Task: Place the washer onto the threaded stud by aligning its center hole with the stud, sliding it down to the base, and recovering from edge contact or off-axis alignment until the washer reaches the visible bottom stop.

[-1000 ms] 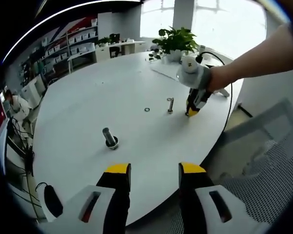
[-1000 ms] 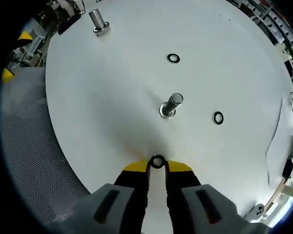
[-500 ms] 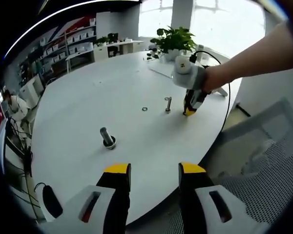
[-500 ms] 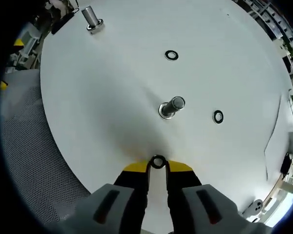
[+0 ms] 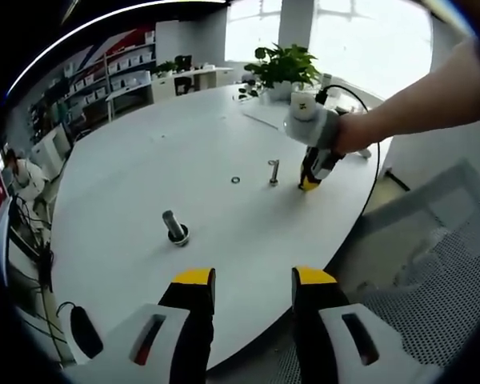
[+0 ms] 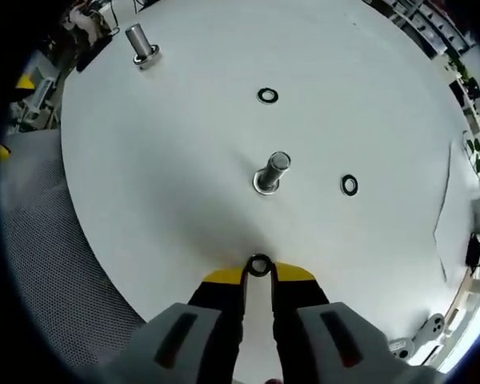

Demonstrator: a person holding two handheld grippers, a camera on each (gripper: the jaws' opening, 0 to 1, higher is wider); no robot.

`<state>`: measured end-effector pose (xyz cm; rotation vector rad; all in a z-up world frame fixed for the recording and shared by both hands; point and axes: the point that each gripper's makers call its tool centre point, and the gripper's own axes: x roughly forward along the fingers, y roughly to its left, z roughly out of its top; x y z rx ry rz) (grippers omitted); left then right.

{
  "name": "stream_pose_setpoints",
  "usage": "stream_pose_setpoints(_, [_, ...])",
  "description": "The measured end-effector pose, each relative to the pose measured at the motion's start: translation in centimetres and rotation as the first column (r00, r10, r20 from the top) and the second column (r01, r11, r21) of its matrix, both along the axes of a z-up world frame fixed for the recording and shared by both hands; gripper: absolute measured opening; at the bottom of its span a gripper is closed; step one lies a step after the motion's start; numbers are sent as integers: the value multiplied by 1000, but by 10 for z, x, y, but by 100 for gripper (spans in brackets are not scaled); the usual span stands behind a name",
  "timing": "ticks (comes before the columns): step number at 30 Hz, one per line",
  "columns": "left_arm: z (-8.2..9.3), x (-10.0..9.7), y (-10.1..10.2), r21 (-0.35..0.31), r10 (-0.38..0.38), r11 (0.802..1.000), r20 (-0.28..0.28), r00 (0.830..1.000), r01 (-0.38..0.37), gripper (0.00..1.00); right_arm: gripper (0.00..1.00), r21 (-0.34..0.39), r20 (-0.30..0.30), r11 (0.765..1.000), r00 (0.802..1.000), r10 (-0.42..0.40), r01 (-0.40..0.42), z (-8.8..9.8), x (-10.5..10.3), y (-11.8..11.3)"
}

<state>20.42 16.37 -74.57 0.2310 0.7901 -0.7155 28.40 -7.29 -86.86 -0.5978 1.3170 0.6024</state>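
Right gripper (image 6: pixel 258 270): yellow-tipped jaws pinch a small dark metal ring washer (image 6: pixel 258 265), held above the round white table (image 6: pixel 184 160), just short of the upright silver threaded stud (image 6: pixel 270 173). Left gripper (image 5: pixel 244 282): jaws parted, empty, at the table's near edge.

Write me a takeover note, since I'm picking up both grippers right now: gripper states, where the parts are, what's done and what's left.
Right gripper: shut on a washer, pinched at its tips and held short of the near stud.
Left gripper: open, holding nothing, back at the table edge.
Parts: the near stud stands upright mid-table; a second stud stands farther off. Two spare washers lie flat beside the near stud.
Done: washer picked up.
Left: centre its hole over the near stud, slide it down to the base, and re-align if it catches on an edge.
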Motion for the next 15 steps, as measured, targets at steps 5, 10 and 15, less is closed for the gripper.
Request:
stream_pose_setpoints(5, [0, 0, 1, 2, 2, 1000, 0, 1000, -2, 37, 14, 37, 68, 999, 997, -39, 37, 0, 0, -1])
stream_pose_setpoints(10, [0, 0, 0, 5, -4, 1000, 1, 1000, 4, 37, 13, 94, 82, 991, 991, -101, 93, 0, 0, -3])
stream_pose_setpoints(15, [0, 0, 0, 5, -2, 1000, 1, 1000, 2, 37, 13, 94, 78, 992, 993, -94, 86, 2, -1, -2])
